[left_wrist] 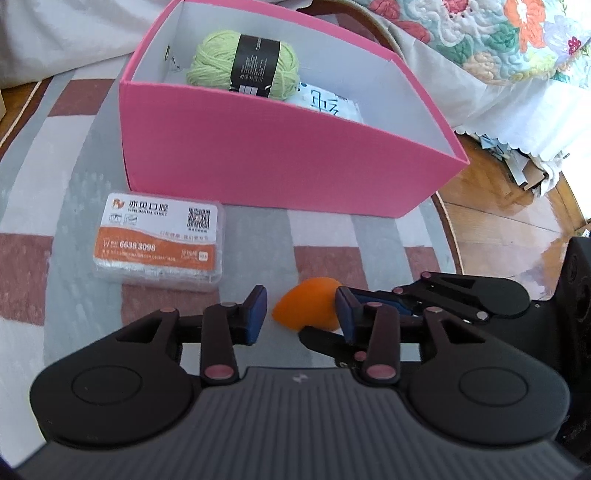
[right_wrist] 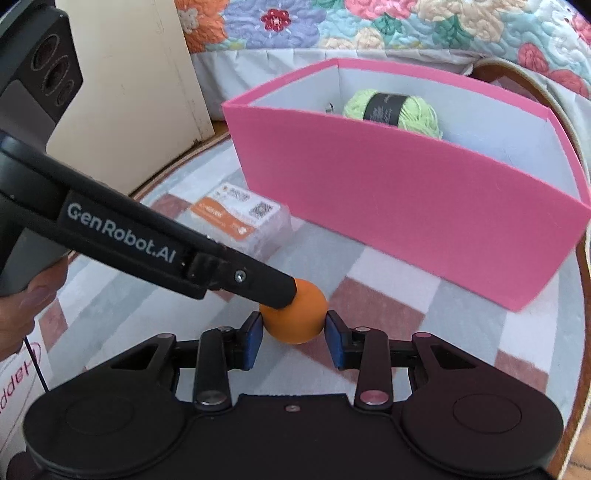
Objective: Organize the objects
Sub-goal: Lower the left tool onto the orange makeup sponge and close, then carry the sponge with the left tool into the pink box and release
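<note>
An orange teardrop sponge (left_wrist: 308, 304) lies on the checked rug; it also shows in the right wrist view (right_wrist: 295, 317). My right gripper (right_wrist: 294, 338) has its blue pads (right_wrist: 255, 338) touching both sides of the sponge. My left gripper (left_wrist: 301, 312) is open with the sponge just ahead between its fingers; its finger (right_wrist: 269, 286) rests against the sponge's top. A pink box (left_wrist: 258, 155) holds green yarn (left_wrist: 243, 64) and a white packet (left_wrist: 328, 101). A clear floss-pick case (left_wrist: 159, 242) with an orange label lies left of the sponge.
The round checked rug (left_wrist: 74, 147) ends at wooden floor (left_wrist: 498, 210) on the right. A flowered quilt (right_wrist: 369, 26) hangs behind the box (right_wrist: 406, 206). A cream board (right_wrist: 129, 92) stands at the left. A hand (right_wrist: 29, 295) holds the left gripper.
</note>
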Tool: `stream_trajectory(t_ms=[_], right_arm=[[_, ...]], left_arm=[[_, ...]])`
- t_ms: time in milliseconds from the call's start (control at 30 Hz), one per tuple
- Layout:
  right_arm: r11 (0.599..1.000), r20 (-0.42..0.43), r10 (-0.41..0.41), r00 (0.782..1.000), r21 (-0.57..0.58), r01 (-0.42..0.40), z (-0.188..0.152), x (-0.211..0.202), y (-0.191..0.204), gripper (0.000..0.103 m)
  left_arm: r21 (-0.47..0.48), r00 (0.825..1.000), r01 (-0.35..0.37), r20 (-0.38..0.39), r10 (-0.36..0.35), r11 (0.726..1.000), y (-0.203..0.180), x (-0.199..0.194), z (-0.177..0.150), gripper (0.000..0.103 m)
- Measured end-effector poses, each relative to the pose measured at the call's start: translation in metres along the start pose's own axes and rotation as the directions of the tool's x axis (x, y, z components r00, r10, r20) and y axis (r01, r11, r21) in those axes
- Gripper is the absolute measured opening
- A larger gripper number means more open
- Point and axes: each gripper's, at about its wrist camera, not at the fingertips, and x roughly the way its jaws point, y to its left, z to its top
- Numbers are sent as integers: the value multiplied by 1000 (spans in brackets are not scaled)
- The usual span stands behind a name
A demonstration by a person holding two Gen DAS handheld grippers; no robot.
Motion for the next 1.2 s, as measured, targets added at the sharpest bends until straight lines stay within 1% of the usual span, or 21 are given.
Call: stream_trajectory(t_ms=[133, 300, 333, 367, 500, 600, 633, 667, 767, 867, 967, 1067, 1200], right_arm=[[1000, -19, 2, 1000, 15, -2, -4, -1, -1, 41], [999, -21, 1, 1000, 44, 0, -9, -6, -5, 41], [999, -19, 1, 1000, 47, 0, -10, -8, -5, 41], [999, -16, 2, 1000, 49, -1, -10, -10, -4, 42], [998, 1, 8, 1000, 58, -8, -10, -18, 0, 42], [997, 12, 16, 1000, 72, -17, -10, -25, 3, 42], [997, 22, 21, 1000, 77, -22, -10, -29, 3, 42], [996, 35, 26, 999, 80, -29, -10, -32, 5, 42], [994, 58, 12, 998, 107, -19, -11, -46, 9, 42], [987, 82, 3, 997, 159, -16, -17, -59, 15, 42], [985, 103, -23, 994, 174, 5, -17, -73, 24, 42], [983, 129, -49, 990, 181, 25, -11, -90, 33, 42], [978, 164, -52, 985, 208, 17, 6, -114, 33, 42]], left_arm=[[-19, 999, 26, -22, -26, 999, 3, 3, -3, 45], [-41, 998, 49, -39, -51, 998, 4, 5, -5, 55], [-46, 997, 56, -45, -58, 997, 5, 5, -6, 60], [-50, 996, 66, -52, -69, 997, 5, 5, -5, 62], [-79, 991, 123, -53, -127, 989, 7, 1, -7, 61], [-82, 986, 163, -32, -166, 983, 4, -8, -8, 55], [-77, 985, 168, -31, -171, 983, 2, -11, -9, 48], [-71, 983, 177, -32, -180, 982, 0, -13, -10, 46], [-55, 980, 195, -17, -196, 979, -6, -24, -13, 46], [-18, 981, 195, -8, -195, 981, -16, -36, -18, 44], [21, 983, 182, 2, -182, 983, -29, -52, -19, 44], [68, 986, 164, 7, -165, 984, -43, -71, -10, 44], [138, 990, 131, 28, -136, 982, -65, -98, 7, 44]])
